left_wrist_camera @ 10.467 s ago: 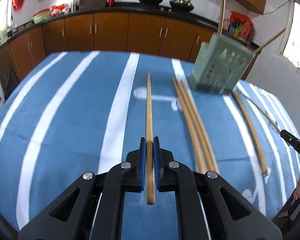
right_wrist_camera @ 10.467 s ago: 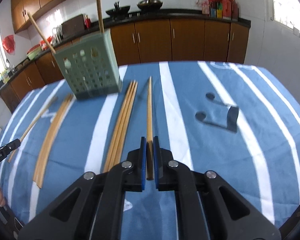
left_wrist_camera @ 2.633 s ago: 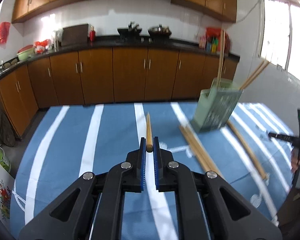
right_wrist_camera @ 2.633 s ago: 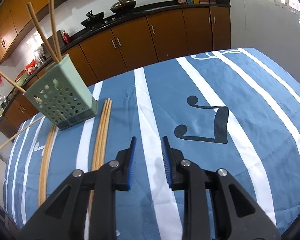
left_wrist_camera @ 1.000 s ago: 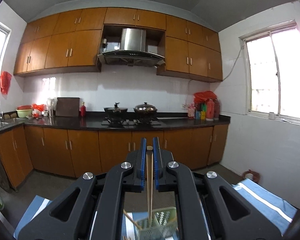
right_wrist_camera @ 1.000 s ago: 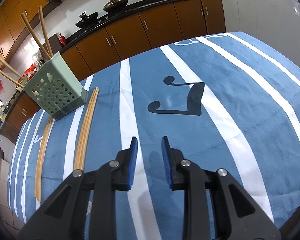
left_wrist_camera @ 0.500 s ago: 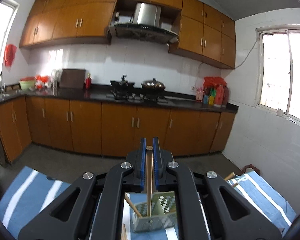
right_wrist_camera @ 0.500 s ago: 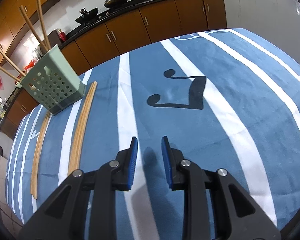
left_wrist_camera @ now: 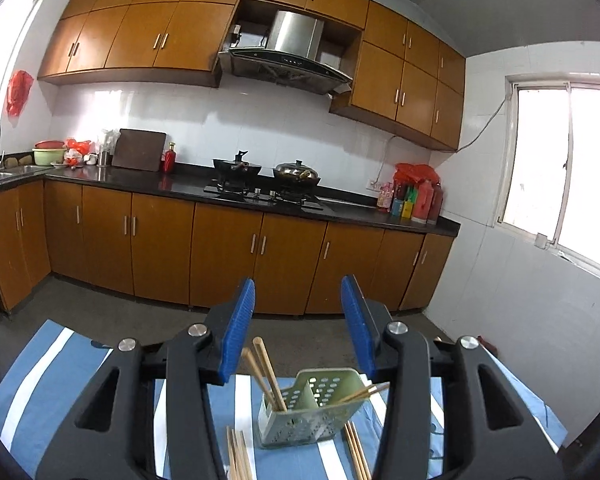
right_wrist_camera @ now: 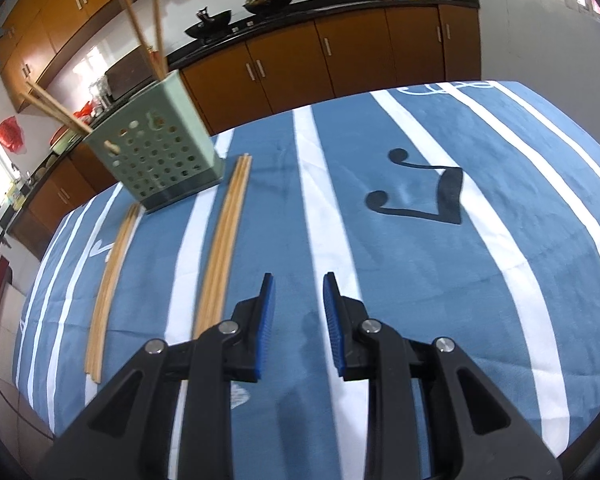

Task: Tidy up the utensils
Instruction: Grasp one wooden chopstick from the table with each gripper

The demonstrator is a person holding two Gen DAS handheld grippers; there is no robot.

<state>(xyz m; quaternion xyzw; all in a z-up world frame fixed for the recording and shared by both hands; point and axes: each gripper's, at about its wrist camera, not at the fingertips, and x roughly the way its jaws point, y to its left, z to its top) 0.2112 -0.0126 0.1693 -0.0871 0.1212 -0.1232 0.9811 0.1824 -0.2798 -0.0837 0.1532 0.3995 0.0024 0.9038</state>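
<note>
Wooden kitchen cabinets [left_wrist_camera: 228,248] line the far wall behind a table covered by a blue cloth with white stripes [right_wrist_camera: 500,240], and a dark counter [left_wrist_camera: 340,206] above the lower doors carries two pans on a hob.

Seen from the left wrist, the left gripper [left_wrist_camera: 298,312] is held up over the near end of the table with its blue pads well apart and its jaws opening; nothing sits between them. Below and just beyond that gap stands the green perforated holder [left_wrist_camera: 312,408], with two chopsticks [left_wrist_camera: 266,372] leaning up and to the left out of it and two more poking out to the right. Loose chopsticks lie flat on the cloth on either side of the holder's base.

From the right wrist, the right gripper [right_wrist_camera: 298,312] hovers over a white stripe, its jaws slightly spread and empty. The same holder [right_wrist_camera: 160,164] stands far off to its left, with sticks fanning out of its top. A bundle of chopsticks [right_wrist_camera: 224,240] lies on the cloth running from the holder's right corner back to just left of the right gripper's left finger, and a second bundle [right_wrist_camera: 112,276] lies farther left, well apart from the gripper
</note>
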